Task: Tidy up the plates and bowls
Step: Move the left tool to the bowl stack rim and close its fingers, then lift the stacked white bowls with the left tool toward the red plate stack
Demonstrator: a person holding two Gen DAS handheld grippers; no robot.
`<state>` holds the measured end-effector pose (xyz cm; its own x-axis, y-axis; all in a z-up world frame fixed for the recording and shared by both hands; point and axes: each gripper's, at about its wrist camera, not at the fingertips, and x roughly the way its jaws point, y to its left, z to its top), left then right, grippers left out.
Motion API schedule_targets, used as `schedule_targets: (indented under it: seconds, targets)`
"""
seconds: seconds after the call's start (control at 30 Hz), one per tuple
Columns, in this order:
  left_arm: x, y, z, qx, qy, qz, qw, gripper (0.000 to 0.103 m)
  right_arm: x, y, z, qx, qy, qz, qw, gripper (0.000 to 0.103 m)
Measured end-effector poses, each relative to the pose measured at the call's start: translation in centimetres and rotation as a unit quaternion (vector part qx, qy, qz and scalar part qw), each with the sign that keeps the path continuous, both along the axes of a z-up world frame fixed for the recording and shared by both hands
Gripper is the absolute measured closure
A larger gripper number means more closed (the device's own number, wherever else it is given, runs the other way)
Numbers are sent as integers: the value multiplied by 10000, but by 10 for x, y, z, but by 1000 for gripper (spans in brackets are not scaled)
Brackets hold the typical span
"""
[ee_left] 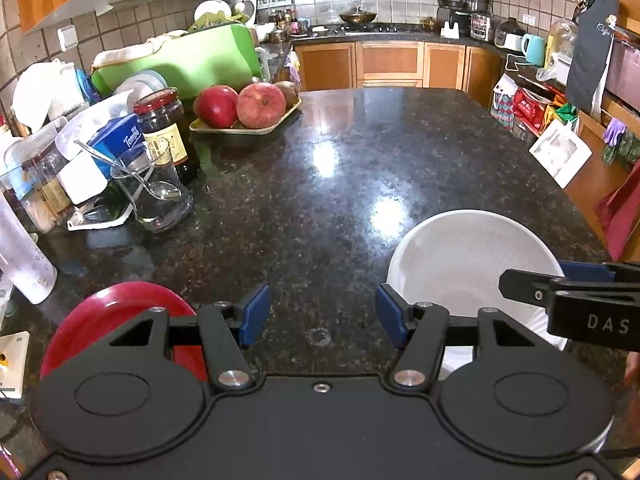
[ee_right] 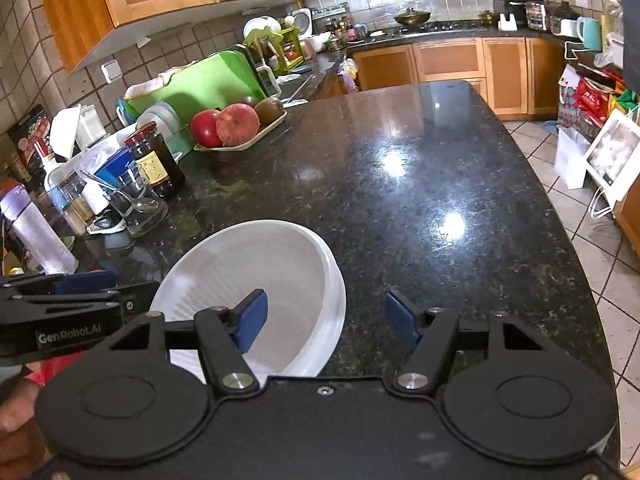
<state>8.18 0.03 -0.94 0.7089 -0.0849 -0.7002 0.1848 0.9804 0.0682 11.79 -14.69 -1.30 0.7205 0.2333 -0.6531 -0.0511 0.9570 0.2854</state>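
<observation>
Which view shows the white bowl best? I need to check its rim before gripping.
The right wrist view: the white bowl shows its inside and most of its rim. In the left wrist view, the bowl is partly hidden behind the right gripper.

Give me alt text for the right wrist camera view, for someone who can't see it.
The right tool hangs open over the rim of a white bowl on a dark granite counter, one pad inside the bowl and one outside. The left tool reaches in from the left; fruit, jars and a glass sit behind.

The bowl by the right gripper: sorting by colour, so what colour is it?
White; the bowl shows best in the right wrist view, beside the red plate.
</observation>
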Motion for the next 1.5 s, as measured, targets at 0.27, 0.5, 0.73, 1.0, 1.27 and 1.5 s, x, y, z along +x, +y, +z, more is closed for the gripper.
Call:
schedule_targets:
  seconds: [0.27, 0.5, 0.73, 1.0, 1.27, 1.5]
  targets:
    - [-10, 8, 15, -182, -122, 90, 9997, 40, 2, -1, 2, 4, -125, 132, 9998, 36]
    - [-4, 0, 5, -264, 219, -522, 9980, 37, 1, -6, 0, 80, 52, 172, 9998, 45]
    - [8, -12, -7, -159, 571, -592, 9965, 37, -1, -1, 0, 29, 276, 232, 9993, 49]
    - [18, -13, -9, -326, 839, -551, 9944, 40, 0, -3, 2, 39, 406, 158, 9990, 62]
    - [23, -18, -16, -460, 1113, -638, 9907, 63, -1, -3, 1, 85, 379, 187, 9991, 69]
    - [25, -24, -16, -457, 1167, -701, 9896, 73, -1, -6, 1, 105, 363, 207, 9991, 79]
